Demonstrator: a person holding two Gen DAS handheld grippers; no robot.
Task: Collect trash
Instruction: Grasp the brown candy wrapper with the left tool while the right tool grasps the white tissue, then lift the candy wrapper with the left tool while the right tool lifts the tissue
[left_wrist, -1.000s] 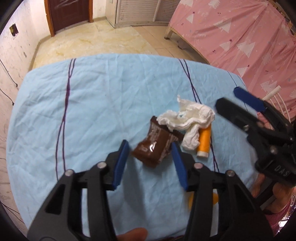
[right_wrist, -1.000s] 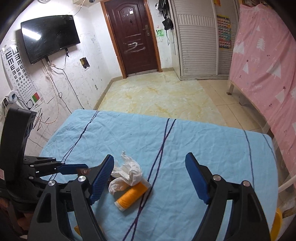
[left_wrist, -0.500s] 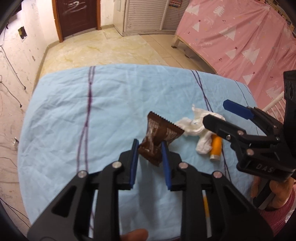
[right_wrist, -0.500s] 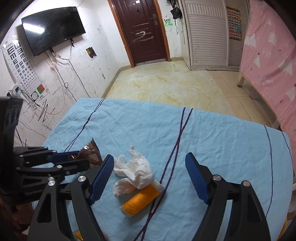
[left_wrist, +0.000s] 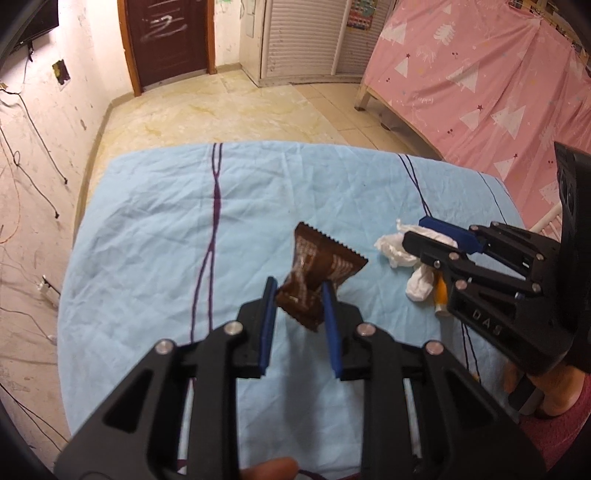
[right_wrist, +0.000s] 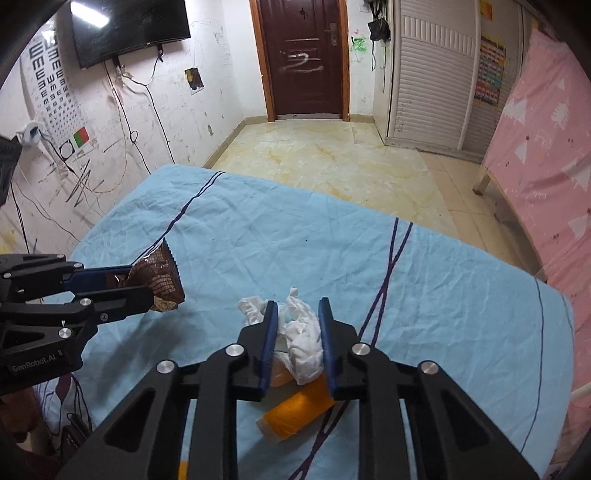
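Note:
My left gripper (left_wrist: 300, 291) is shut on a brown snack wrapper (left_wrist: 317, 273) and holds it above the blue tablecloth (left_wrist: 155, 236). The wrapper also shows in the right wrist view (right_wrist: 159, 273), clamped in the left gripper (right_wrist: 122, 284). My right gripper (right_wrist: 297, 314) is shut on a crumpled white tissue (right_wrist: 301, 336), which lies over an orange thread spool (right_wrist: 299, 411). In the left wrist view the right gripper (left_wrist: 417, 230) covers part of the tissue (left_wrist: 397, 249), and only a sliver of the spool (left_wrist: 440, 295) shows.
The table's cloth (right_wrist: 461, 314) has dark purple stripes. A pink patterned sheet (left_wrist: 498, 85) hangs at the right. Beyond the table are a tiled floor (right_wrist: 325, 162), a brown door (right_wrist: 301, 55) and a wall with loose cables (right_wrist: 122, 122).
My left gripper shut on the brown wrapper and lifted it off the cloth. My right gripper moved down over the tissue and closed on it.

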